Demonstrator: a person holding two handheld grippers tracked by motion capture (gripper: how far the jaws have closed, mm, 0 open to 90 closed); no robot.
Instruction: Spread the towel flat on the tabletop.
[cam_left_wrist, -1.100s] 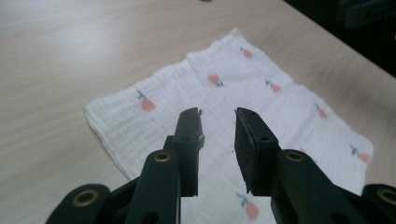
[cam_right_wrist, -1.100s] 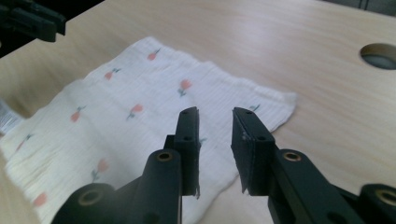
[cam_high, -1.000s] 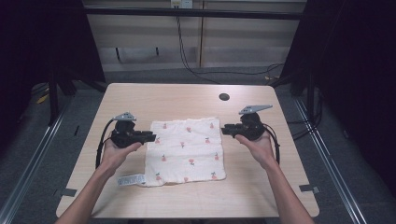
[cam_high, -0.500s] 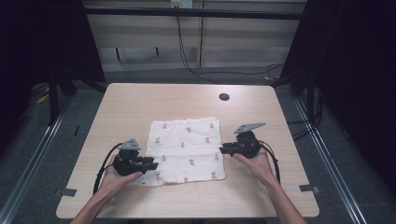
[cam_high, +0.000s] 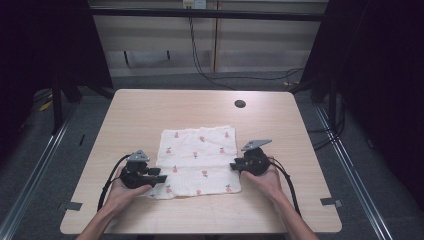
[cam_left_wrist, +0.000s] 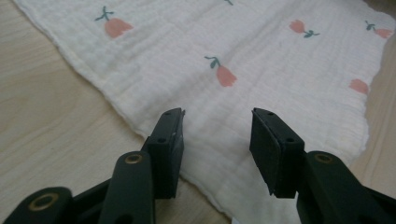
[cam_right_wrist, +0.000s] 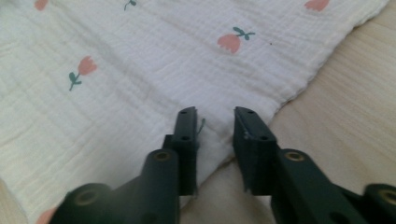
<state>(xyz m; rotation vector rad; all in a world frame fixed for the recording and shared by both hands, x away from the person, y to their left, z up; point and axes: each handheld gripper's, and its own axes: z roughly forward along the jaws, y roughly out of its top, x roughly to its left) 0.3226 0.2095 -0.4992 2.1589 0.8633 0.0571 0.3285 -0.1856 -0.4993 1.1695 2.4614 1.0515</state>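
A white cloth printed with small pink tulips lies flat on the wooden table. My left gripper rests low at the cloth's near left corner. In the left gripper view the left gripper hovers over the cloth near its hem; its jaws have just been opening, and no fold of fabric is caught between the pads. My right gripper is at the cloth's right edge. In the right gripper view the right gripper stands with a narrow gap above the cloth hem, gripping nothing.
A dark round hole sits in the tabletop at the far right. Cables trail from both grippers toward the near edge. Metal rails and dark floor flank the table on both sides.
Both hands moved from the cloth's far corners down its sides toward the near edge and sank lower. The left jaws spread apart.
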